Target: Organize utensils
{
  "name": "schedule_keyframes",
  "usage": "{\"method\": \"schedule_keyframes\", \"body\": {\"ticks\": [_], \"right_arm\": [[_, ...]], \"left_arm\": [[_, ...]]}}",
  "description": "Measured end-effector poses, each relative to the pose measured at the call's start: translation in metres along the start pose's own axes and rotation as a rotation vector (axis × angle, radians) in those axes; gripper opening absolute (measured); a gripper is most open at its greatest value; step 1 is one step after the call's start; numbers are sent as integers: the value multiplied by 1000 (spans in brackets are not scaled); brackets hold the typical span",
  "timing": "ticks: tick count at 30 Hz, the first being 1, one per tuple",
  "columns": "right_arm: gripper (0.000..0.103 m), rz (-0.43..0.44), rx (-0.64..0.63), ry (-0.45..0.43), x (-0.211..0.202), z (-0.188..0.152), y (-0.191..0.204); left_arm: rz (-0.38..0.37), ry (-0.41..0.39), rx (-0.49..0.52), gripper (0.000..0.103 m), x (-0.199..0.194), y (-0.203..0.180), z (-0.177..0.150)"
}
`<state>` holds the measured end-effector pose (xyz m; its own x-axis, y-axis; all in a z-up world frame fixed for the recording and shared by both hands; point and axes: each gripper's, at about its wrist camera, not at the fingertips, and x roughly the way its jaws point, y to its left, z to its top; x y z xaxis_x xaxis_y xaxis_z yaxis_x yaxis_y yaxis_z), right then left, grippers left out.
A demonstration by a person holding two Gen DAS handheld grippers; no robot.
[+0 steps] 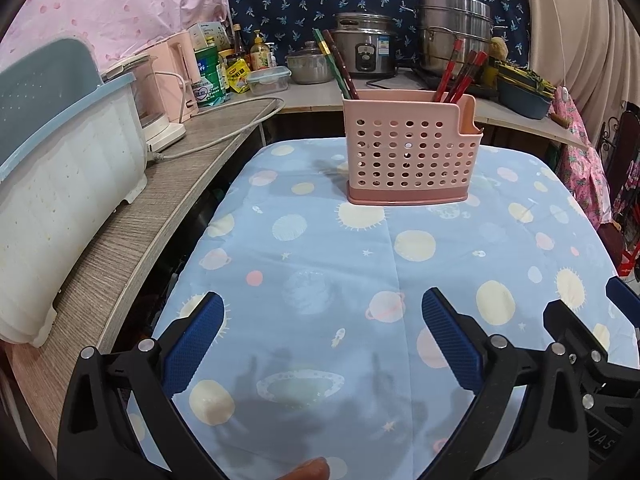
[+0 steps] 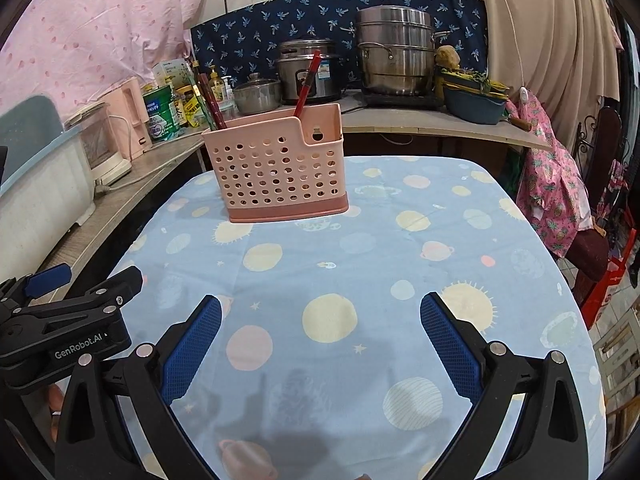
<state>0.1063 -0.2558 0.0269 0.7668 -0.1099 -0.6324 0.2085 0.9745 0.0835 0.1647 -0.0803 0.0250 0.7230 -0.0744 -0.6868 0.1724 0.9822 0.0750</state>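
A pink perforated utensil holder (image 1: 408, 152) stands on the blue planet-print tablecloth (image 1: 320, 248) at the far side of the table; it also shows in the right wrist view (image 2: 280, 168). Red chopsticks (image 1: 460, 76) lean in its right part and dark chopsticks (image 1: 340, 68) in its left part. My left gripper (image 1: 320, 312) is open and empty above the near cloth. My right gripper (image 2: 320, 316) is open and empty beside it, well short of the holder. The right wrist view also shows red chopsticks (image 2: 306, 84) and dark chopsticks (image 2: 212, 100) in the holder.
A white and blue dish bin (image 1: 60, 184) sits on the wooden counter (image 1: 160, 208) at left. A rice cooker (image 1: 364, 52), steel pots (image 1: 456, 36), bottles and a kettle (image 1: 176, 76) line the back shelf. Pink clothes (image 2: 552, 192) hang at right.
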Motion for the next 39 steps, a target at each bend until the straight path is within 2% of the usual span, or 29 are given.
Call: {"method": "schedule_keyframes", "body": {"ticks": [39], "right_arm": [[96,-11,11,10,4,-2,-5]], "left_arm": [[-8,32,2,95,9,-1,-4]]}}
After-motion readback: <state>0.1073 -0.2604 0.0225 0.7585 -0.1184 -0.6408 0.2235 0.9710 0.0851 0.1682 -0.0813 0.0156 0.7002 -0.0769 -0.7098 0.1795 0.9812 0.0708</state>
